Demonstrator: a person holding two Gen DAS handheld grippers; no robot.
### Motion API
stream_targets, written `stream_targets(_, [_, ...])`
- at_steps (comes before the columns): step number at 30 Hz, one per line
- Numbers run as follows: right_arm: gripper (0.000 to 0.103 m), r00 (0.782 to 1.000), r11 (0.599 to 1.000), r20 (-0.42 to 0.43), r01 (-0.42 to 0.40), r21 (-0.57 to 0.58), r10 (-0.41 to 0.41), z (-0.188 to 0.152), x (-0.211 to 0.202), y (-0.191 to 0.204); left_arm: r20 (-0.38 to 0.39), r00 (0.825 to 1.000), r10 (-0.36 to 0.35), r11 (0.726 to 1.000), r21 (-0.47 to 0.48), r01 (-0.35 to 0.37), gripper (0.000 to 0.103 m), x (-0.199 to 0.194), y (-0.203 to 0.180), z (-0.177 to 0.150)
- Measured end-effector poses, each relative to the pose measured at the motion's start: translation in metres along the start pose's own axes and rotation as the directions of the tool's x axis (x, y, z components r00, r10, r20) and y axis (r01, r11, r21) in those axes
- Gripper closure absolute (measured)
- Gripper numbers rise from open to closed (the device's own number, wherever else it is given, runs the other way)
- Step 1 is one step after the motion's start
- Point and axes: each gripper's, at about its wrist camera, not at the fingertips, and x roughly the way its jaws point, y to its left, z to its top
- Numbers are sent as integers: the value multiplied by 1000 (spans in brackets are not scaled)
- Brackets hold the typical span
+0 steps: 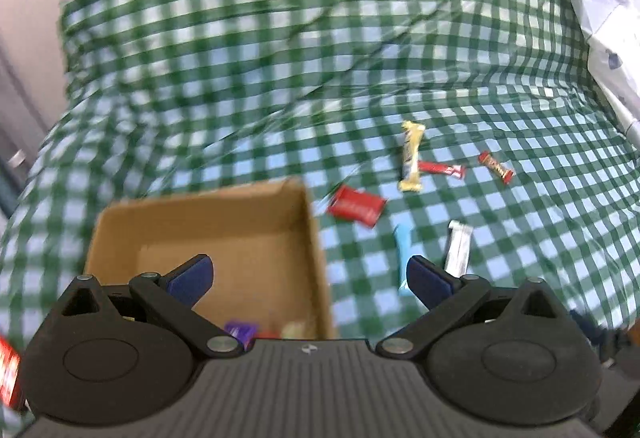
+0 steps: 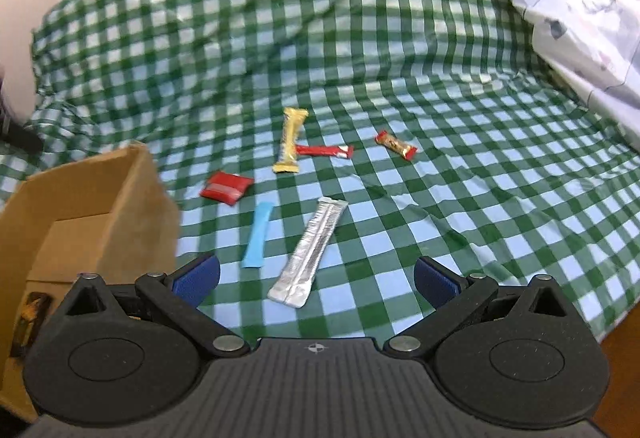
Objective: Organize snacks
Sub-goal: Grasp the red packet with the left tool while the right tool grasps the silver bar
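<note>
Several snacks lie on the green checked cloth: a silver stick pack (image 2: pixel 310 252) (image 1: pixel 458 248), a light blue stick (image 2: pixel 258 234) (image 1: pixel 402 258), a flat red packet (image 2: pixel 225 187) (image 1: pixel 356 205), a long yellow bar (image 2: pixel 290 139) (image 1: pixel 412 156), a thin red stick (image 2: pixel 326 150) (image 1: pixel 442 169) and a small red-gold candy (image 2: pixel 395 145) (image 1: pixel 496 167). A cardboard box (image 1: pixel 208 234) (image 2: pixel 86 214) stands at the left with a few wrappers inside. My left gripper (image 1: pixel 310 276) hangs open over the box's right wall. My right gripper (image 2: pixel 316 280) is open just above the silver pack's near end.
A pale printed fabric (image 2: pixel 580 14) (image 1: pixel 604 10) is bunched at the far right. The cloth rises in folds at the back. A wooden floor strip (image 2: pixel 618 366) shows at the lower right beyond the cloth's edge. A red wrapper (image 1: pixel 9 372) shows at the left border.
</note>
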Motion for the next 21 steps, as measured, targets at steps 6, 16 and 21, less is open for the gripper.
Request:
stream_targets(6, [1,997,999,-79,20,28,-18,3,94,-10,-99,995,-25,1000,2,25,0,87,-40,50])
stream_targets(16, [0,997,988,-49,58,-145,-66,0,196,1,-256,966,-22,993,-114,-7,0,234,-66,80])
stream_targets(21, [18,999,987,-36,20,-156,-26,-2,186,-6,-186,976,112,991,-54,-124,0,274,-83,83])
